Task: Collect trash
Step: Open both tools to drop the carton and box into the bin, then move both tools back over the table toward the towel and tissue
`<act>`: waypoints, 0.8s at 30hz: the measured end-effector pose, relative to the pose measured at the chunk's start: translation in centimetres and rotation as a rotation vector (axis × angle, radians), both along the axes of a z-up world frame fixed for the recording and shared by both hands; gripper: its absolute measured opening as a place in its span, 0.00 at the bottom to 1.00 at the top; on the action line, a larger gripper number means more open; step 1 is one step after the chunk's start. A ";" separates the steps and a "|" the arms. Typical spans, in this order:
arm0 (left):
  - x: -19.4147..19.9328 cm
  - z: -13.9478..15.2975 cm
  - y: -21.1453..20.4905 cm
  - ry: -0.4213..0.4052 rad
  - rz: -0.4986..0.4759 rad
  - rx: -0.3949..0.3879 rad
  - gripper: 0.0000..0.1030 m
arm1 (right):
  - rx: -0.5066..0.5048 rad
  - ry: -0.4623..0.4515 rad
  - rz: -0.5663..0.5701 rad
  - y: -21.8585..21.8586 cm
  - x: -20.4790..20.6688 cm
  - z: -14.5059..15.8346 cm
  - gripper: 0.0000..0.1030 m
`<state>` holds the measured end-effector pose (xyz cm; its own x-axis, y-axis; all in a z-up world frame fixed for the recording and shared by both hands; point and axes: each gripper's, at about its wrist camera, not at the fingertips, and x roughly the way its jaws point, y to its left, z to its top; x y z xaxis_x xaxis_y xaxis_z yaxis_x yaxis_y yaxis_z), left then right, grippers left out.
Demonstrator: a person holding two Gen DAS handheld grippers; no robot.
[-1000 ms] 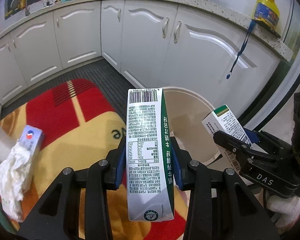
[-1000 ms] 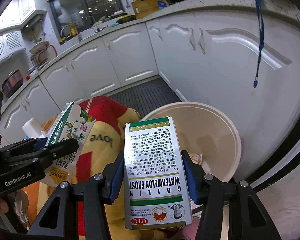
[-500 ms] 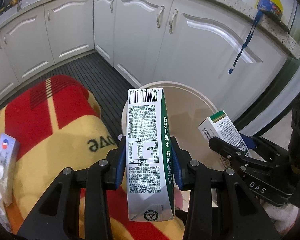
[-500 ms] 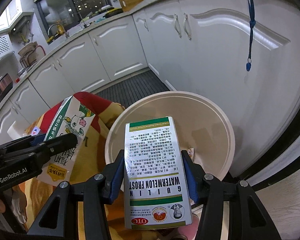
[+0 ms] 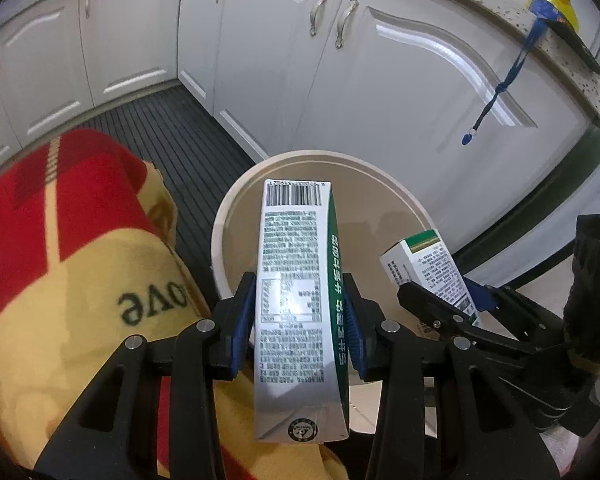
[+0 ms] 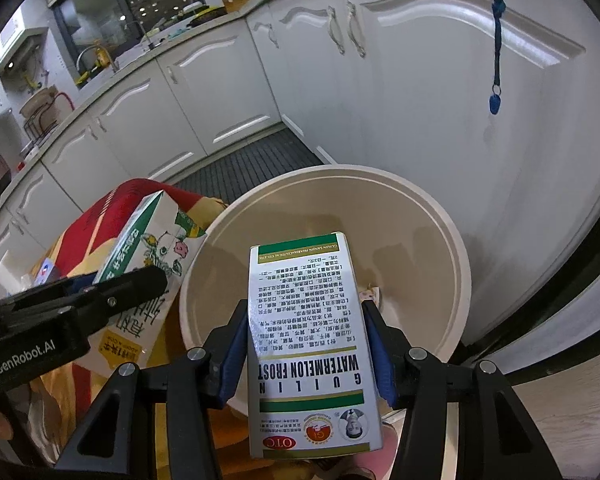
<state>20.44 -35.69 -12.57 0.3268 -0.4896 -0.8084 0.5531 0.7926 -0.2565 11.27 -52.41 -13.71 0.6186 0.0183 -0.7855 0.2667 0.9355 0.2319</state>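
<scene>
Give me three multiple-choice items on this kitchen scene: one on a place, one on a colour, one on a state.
1. Where is the beige bin?
A. On the counter
B. On the floor by the white cabinets
C. On the blanket

2. What colour is the stripe on the milk carton?
A. Green
B. Purple
C. Orange

3. What is the right hand-held gripper doing?
A. Hanging open
B. Clamping the medicine box
C. Holding a spoon

Answers: 1 B, the bin stands against the cabinet doors. 2 A, green runs down its side. 3 B, both pads press the box.

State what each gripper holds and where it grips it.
Left gripper clamps the milk carton across its side faces, mid-length. Right gripper clamps the medicine box likewise by its narrow sides.
</scene>
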 end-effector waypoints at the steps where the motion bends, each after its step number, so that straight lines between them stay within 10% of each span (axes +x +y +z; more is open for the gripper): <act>1: 0.0 -0.1 0.1 0.003 0.002 -0.002 0.46 | 0.001 0.003 -0.006 -0.1 0.1 -0.1 0.52; 24: -1.8 2.0 1.9 -0.063 0.029 -0.003 0.55 | 0.008 -0.008 -0.005 0.8 -1.2 0.6 0.53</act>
<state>18.65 -33.83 -10.55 0.3914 -0.4813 -0.7843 0.5448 0.8081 -0.2240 10.10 -51.59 -13.15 0.6249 0.0216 -0.7804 0.2692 0.9324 0.2413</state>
